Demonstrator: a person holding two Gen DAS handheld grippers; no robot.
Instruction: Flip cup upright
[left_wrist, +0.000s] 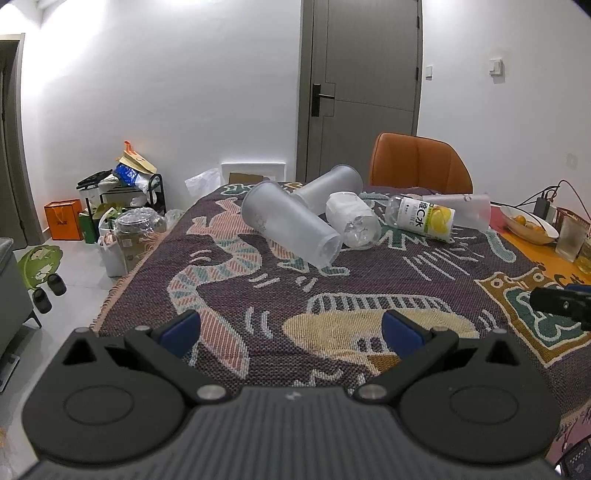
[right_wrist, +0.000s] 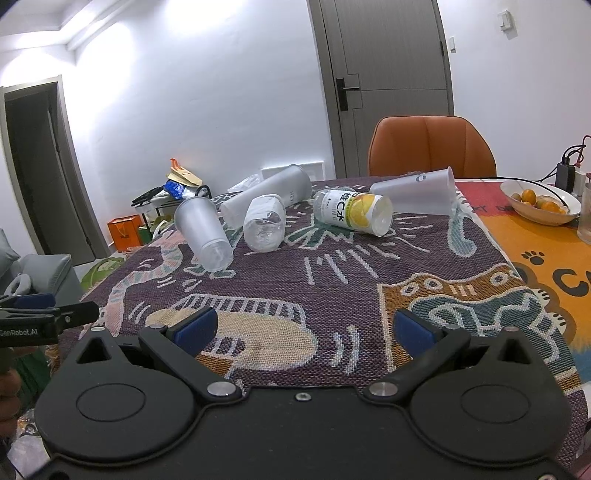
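Left tongs (left_wrist: 290, 326) & right tongs (right_wrist: 302, 330): both spread wide, holding nothing, low over patterned cloth (left_wrist: 332, 295) on tabletop. Frosted cup (left_wrist: 290, 223) lies on its side at far end, w/ two more cups & two bottles nearby.

Frosted plastic cup (left_wrist: 291, 224) (right_wrist: 204, 232), lying on side, patterned cloth

Right gripper (left_wrist: 561, 306) pokes in at the left wrist view's edge, mostly cut off. Rear frosted cup (left_wrist: 328, 188) sits half hidden behind the front cup (left_wrist: 291, 225). Bottle label (right_wrist: 351, 212) print is too small to read.
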